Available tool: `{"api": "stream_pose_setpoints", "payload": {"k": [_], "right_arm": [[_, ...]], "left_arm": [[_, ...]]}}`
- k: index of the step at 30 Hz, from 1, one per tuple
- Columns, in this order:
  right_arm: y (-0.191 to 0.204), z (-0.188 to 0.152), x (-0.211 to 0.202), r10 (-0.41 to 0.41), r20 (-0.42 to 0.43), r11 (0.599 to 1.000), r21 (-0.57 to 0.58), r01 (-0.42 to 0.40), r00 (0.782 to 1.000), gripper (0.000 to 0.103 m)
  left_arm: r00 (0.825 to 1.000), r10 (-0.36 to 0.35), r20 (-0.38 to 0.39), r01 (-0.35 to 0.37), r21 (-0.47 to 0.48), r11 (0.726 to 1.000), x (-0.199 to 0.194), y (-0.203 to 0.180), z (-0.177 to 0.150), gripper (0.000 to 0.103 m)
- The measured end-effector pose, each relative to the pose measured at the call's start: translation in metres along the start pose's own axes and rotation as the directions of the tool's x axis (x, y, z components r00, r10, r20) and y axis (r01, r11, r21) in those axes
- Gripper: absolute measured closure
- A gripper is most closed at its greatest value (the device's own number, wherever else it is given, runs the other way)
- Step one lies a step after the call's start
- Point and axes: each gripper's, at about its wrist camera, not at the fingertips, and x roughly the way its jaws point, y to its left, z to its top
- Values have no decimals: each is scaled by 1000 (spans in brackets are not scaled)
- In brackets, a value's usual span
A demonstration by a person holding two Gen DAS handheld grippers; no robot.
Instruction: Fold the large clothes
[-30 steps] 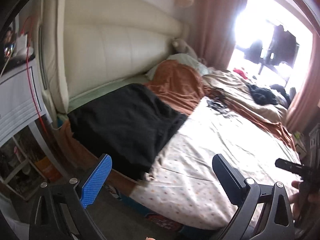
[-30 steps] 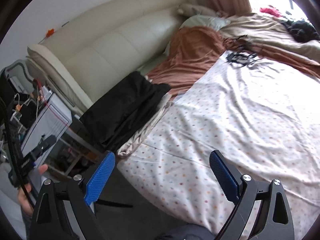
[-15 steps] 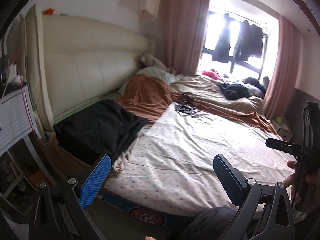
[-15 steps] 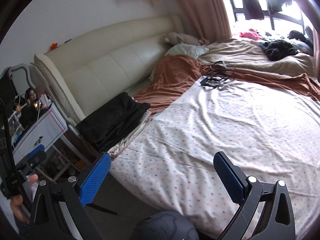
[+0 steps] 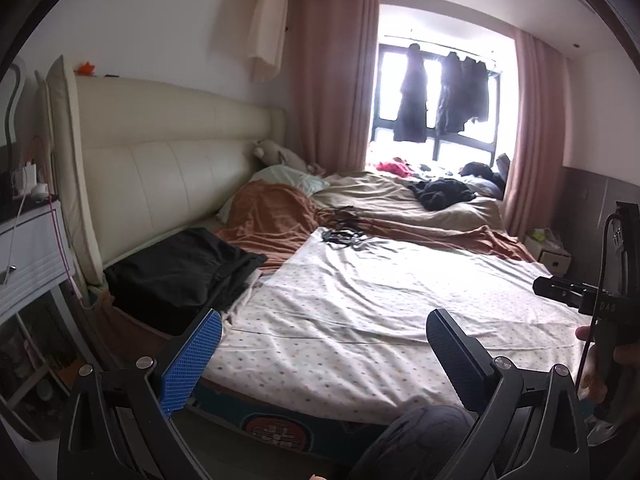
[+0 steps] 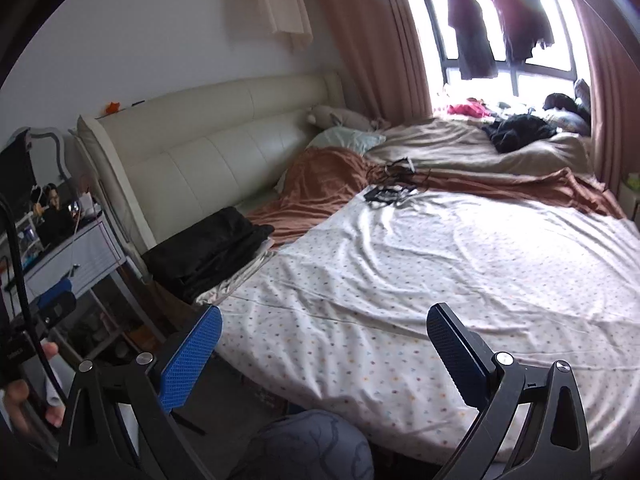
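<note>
both held back from the bed (image 5: 360, 312), off its near edge, well apart from any cloth. left gripper (image 5: 324, 344): 2 fingers spread wide, nothing between them. right gripper (image 6: 324, 340): same, 2 fingers spread wide and empty.

black garment (image 5: 180, 268) lying in a low flat heap at the near left corner of the mattress, against the cream headboard (image 5: 168, 168), partly over the rust blanket (image 5: 272, 216); seen again from the right wrist (image 6: 212, 248) as layered dark folds. looks already doubled over, though hard to tell how neatly. a second dark bundle of clothes (image 5: 442, 194) crumpled far across the bed near the window.

likely soft, limp, light to moderate in weight, not fragile; bound to sag and drape once lifted, and layers may slide over each other. best taken at 2 outer corners or along 1 hem, 1 gripper per corner, pinching through all layers so none slips free. dark cloth hides edges, so corners hard to pick out from here.
</note>
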Motion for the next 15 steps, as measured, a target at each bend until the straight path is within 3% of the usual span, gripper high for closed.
{"api": "stream_pose_setpoints", "payload": {"k": [7,15], "right_arm": [[-5,-28,-38,34,19,999,22,-34,999,0],[0,-57,-67,-12,55,1000,-10,13,998,0]], "left_arm": [[1000,-24,1,24,16,1000,-11,-23,-22,1],[999,-44,16,44,14,999,-26,-38,-43,1]]}}
